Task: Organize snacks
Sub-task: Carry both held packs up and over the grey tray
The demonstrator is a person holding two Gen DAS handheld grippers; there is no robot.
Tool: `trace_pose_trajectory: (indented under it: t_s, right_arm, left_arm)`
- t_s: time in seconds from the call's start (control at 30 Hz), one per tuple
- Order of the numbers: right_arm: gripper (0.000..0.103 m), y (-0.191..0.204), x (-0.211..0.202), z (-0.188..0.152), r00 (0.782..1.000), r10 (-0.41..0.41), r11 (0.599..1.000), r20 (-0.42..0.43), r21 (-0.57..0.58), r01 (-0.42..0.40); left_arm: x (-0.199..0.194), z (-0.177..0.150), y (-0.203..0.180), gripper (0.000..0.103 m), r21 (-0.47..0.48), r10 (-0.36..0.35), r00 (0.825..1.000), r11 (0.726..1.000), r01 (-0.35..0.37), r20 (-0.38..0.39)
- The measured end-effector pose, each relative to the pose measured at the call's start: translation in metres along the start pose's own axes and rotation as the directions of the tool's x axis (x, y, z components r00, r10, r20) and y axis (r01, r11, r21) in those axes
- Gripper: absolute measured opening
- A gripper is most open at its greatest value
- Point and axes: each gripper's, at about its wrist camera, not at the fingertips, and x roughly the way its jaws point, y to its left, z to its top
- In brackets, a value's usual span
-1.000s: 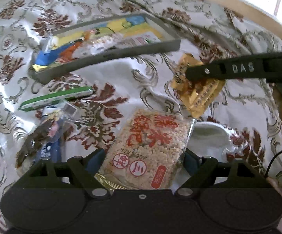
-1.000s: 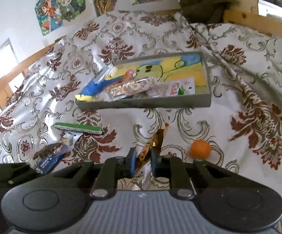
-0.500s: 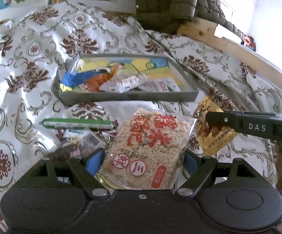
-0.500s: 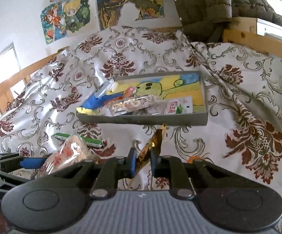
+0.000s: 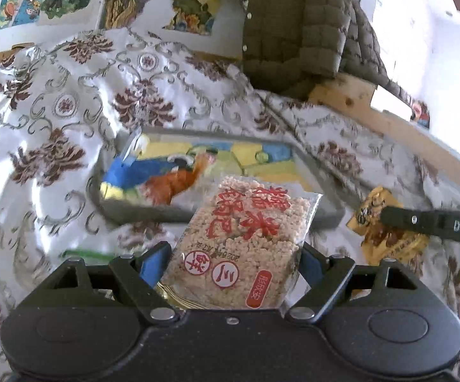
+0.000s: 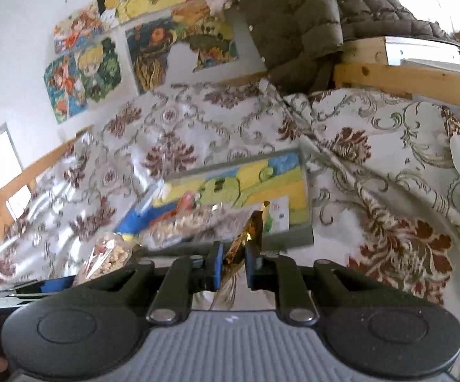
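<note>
My left gripper is shut on a clear puffed-rice snack packet with red print, held in the air in front of the grey tray. My right gripper is shut on a gold foil snack packet, held edge-on just before the tray. The gold packet also shows at the right of the left wrist view, under the right gripper's finger. The tray holds several snacks, among them a blue and orange packet. The rice packet also shows in the right wrist view.
The tray lies on a white bedcover with brown floral print. A green stick snack lies on the cover at the left, partly hidden. A wooden bed frame with a dark quilted jacket runs behind; posters hang on the wall.
Both grippers have risen and moved toward the tray with their packets held. The tray now sits nearer, and the snacks on the cover have dropped low or out of view.
</note>
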Motion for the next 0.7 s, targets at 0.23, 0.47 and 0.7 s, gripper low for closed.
trace_pose_trajectory:
  t_s: [0.23,0.47,0.7]
  right_arm:
    - [0.016,-0.013,0.023,0.017,0.999,-0.002,1.0,0.045,0.029,0.001]
    - [0.012,-0.028,0.058,0.028,0.996,0.015,0.996,0.084,0.083,-0.022]
    - [0.012,-0.037,0.103,0.033,0.999,0.025,0.993,0.023,0.117,-0.027]
  left_arm:
    - [0.04,0.032,-0.015,0.085,0.018,-0.039,0.995,0.999,0.038,0.09]
    - [0.079,0.048,-0.027,0.085,0.08,-0.043,0.99,0.996,0.032,0.134]
    - [0.112,0.049,-0.023,0.085,0.101,-0.027,0.992,0.995,0.015,0.121]
